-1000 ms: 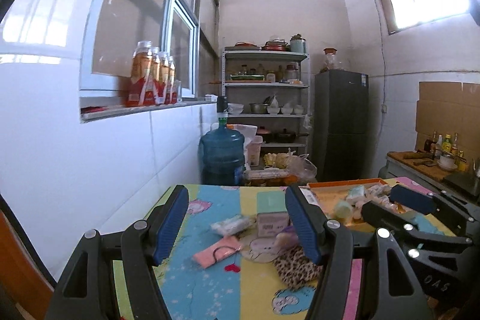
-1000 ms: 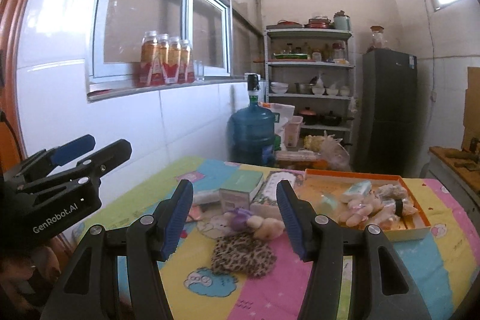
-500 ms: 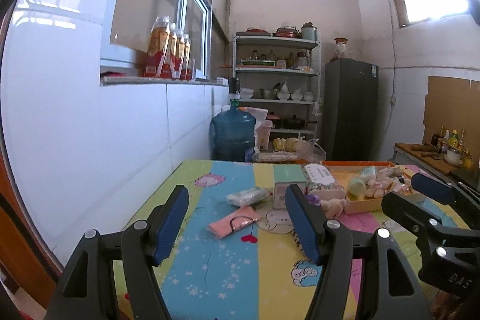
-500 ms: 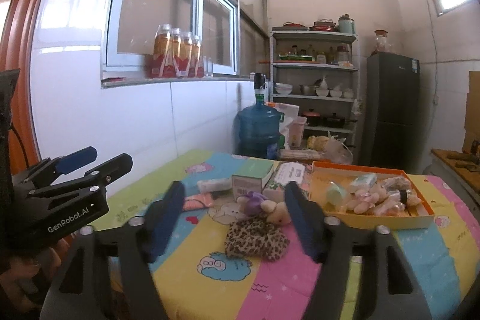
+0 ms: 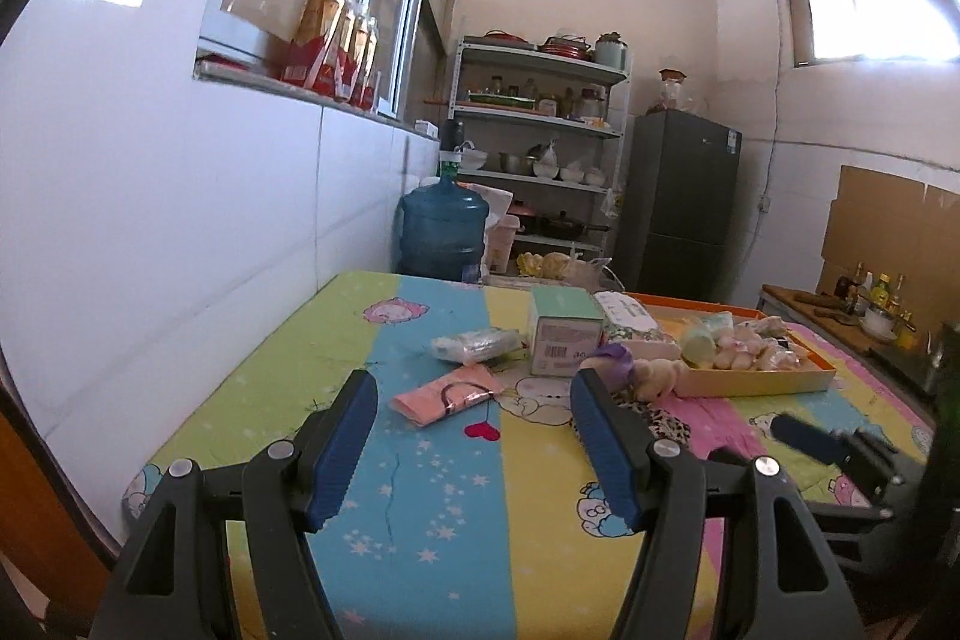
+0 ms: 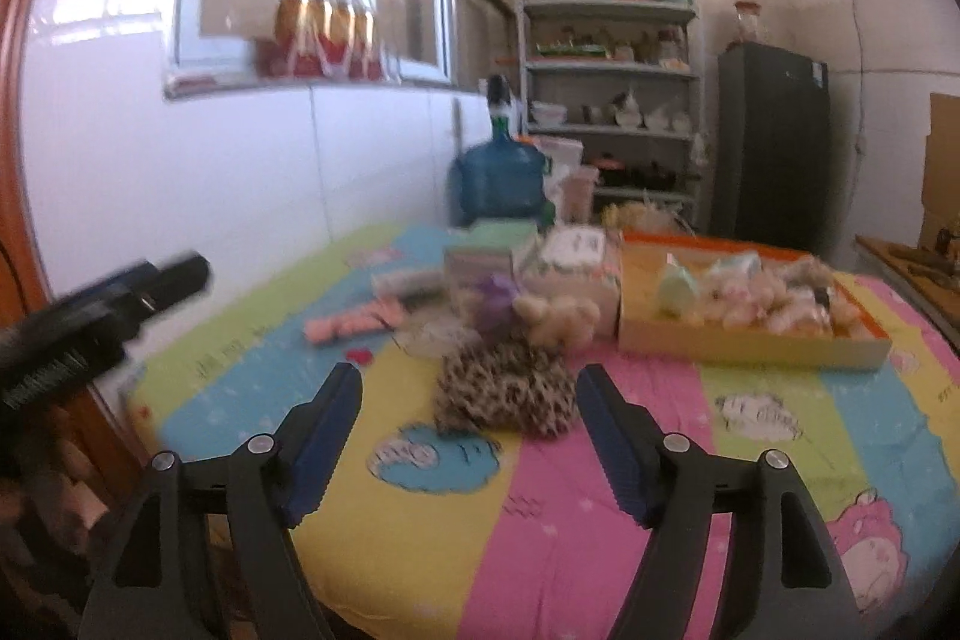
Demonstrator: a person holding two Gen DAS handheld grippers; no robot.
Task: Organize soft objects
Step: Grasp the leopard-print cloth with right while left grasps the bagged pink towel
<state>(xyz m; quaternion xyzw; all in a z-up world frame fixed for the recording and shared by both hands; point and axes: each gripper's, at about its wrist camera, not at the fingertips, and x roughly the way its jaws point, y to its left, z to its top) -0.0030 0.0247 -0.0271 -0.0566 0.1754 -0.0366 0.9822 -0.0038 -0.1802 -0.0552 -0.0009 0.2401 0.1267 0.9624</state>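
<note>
Soft objects lie on a striped cartoon tablecloth [image 5: 456,466]: a pink cloth [image 5: 445,393], a clear tissue pack [image 5: 475,345], a leopard-print pouch [image 6: 505,387], a beige plush toy [image 6: 558,317] and a purple item [image 6: 497,292]. An orange tray [image 6: 744,340] at the right holds several soft toys. My left gripper [image 5: 474,436] is open and empty, hovering short of the pink cloth. My right gripper [image 6: 471,430] is open and empty, just in front of the leopard pouch.
Two boxes [image 5: 564,331] stand mid-table beside the tray. A white tiled wall [image 5: 180,220] runs along the left. A blue water jug [image 5: 443,232], shelves [image 5: 540,148] and a dark fridge [image 5: 684,208] stand behind the table.
Both grippers have pulled back from the objects toward the table's near edge and stayed open. The right wrist view is now motion-blurred.
</note>
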